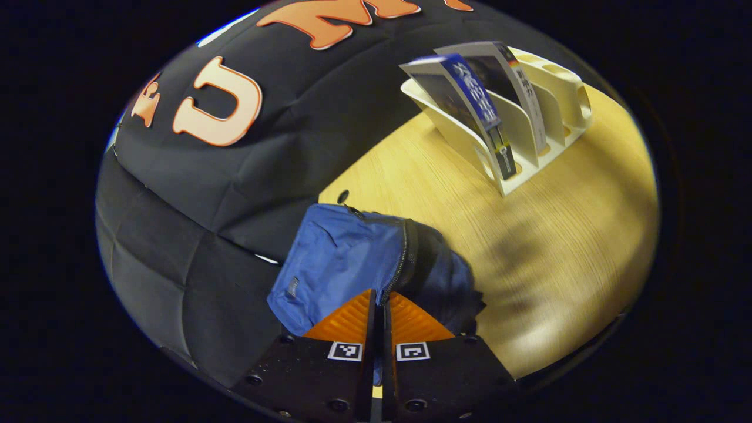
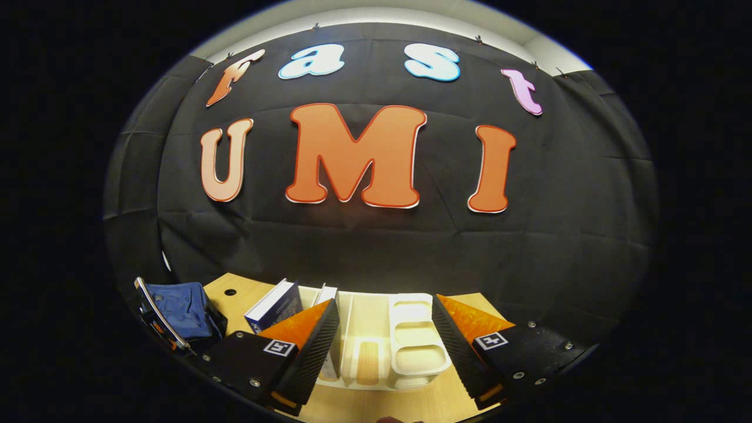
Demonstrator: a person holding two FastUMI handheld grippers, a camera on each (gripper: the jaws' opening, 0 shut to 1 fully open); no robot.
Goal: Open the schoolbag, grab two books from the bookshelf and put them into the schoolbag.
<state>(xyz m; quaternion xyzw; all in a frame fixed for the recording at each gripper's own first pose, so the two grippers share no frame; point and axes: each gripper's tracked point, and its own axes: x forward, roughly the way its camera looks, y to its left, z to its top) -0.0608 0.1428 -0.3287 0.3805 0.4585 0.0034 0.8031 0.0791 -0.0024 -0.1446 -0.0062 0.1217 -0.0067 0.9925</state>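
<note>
Table: pale wood table (image 1: 558, 247), filling the right half of the left gripper view and a thin strip along the bottom of the right gripper view; black cloth wall behind it in both.
Bag: blue bag (image 1: 352, 264) at lower centre of the left gripper view, at the table's edge against the wall; its zip runs down toward the fingers, with a dark gap beside it. In the right gripper view the bag (image 2: 179, 311) sits at lower left.
Shelf: cream shelf (image 1: 558, 100) at upper right of the left gripper view, with slanted dividers; in the right gripper view the shelf (image 2: 405, 341) lies at bottom centre, between the fingers.
Books: two books lean in the shelf's slots, a blue book (image 1: 473, 106) nearer the bag and a grey book (image 1: 511, 76) just behind it. In the right gripper view the blue book (image 2: 276, 305) stands at lower left of centre.
Left gripper: left gripper (image 1: 380, 305) points down at the bag, tilted so the table slopes across the frame; fingers pressed together at the zip. Something seems pinched between them, possibly the zip pull, but it is too hidden to be sure.
Right gripper: right gripper (image 2: 385, 335) held level, facing the wall, fingers wide apart on either side of the shelf, touching nothing.
</note>
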